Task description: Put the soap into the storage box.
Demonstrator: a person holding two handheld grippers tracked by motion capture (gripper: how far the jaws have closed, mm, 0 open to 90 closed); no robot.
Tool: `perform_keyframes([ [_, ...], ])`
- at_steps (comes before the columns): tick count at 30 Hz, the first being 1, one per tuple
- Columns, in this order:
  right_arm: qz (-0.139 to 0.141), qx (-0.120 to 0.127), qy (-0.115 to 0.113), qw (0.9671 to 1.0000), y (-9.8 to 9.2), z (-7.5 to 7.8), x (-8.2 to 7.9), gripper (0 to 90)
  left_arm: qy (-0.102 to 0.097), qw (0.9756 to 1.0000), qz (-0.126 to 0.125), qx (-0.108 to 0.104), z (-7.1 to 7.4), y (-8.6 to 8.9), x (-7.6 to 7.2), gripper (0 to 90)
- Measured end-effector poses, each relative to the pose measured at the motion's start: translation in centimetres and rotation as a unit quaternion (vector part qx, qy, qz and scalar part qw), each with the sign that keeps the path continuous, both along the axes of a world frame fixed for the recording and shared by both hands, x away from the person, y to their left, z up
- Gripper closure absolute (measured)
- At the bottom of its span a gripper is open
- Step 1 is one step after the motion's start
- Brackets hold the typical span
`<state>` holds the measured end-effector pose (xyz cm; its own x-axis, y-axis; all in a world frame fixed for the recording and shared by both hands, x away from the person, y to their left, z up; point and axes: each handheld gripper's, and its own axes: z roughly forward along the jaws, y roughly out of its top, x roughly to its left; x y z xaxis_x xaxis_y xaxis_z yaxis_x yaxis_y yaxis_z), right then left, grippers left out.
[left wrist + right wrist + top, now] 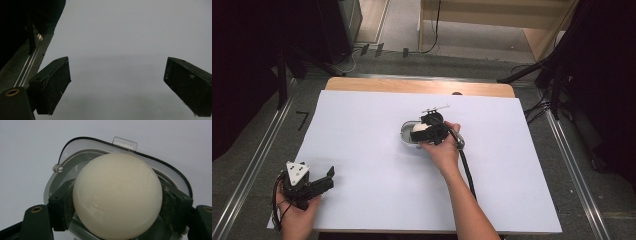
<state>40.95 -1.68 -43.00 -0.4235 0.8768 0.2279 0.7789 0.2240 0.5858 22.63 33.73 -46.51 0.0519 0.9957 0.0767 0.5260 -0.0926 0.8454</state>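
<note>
The right tool (117,202) is gripping a cream-white ball (117,195) between its jaws, just above a clear lidded container (62,152) mid-bench. The left tool (117,85) is resting wide open at the bench's (362,150) near-left corner. Next, probably: lowering and releasing the ball squarely inside.

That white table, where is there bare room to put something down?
Nearly all of the white table is free: the wide stretch between the left gripper and the grey dish, and the right side beyond the cable. It is crowded only at the dish, where the right gripper holds a cream ball.
</note>
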Motion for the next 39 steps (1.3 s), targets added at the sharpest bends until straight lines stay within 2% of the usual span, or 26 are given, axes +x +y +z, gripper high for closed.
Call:
perform_keyframes([
  [4, 0.002, 0.001, 0.001, 1.0000, -0.1, 0.0, 0.0, 24.7, 0.001, 1.0000, 0.001, 0.000, 0.0, 0.0, 0.0, 7.7],
  [8, -0.006, 0.020, -0.010, 0.9997, -0.3, 0.6, -0.2, 22.0, 0.002, 1.0000, 0.000, 0.001, 0.0, 0.0, 0.0, 7.7],
  [17, -0.007, 0.020, -0.016, 0.9996, -0.7, 1.1, -0.7, 19.2, 0.003, 1.0000, 0.000, 0.003, 0.0, -0.1, 0.0, 7.7],
  [27, -0.012, 0.031, -0.032, 0.9990, -1.7, 1.5, -1.3, 19.4, 0.004, 1.0000, -0.001, 0.004, 0.0, -0.1, 0.0, 7.7],
  [39, -0.016, 0.031, -0.044, 0.9984, -3.1, 2.4, -2.5, 20.2, 0.004, 1.0000, 0.000, 0.004, 0.0, -0.1, 0.1, 7.7],
])
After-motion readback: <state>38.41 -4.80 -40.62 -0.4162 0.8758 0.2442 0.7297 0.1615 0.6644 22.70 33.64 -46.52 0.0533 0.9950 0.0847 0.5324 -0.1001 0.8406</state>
